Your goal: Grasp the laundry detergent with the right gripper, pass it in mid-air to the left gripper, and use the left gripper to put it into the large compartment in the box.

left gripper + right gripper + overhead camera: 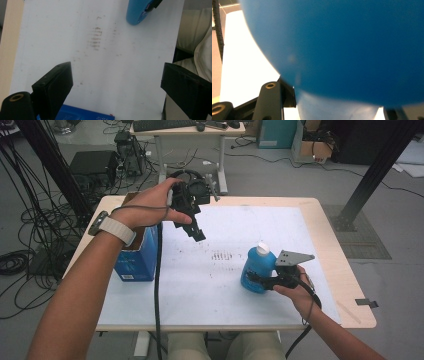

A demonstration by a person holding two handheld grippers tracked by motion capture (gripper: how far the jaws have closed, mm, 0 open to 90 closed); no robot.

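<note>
The right gripper [260, 281] is clamping its fingers around the blue bottle [257, 269], steadying it upright on the table [330, 245] near the person; the left gripper [196, 231] is hovering open-fingered above, free for the cap
</note>
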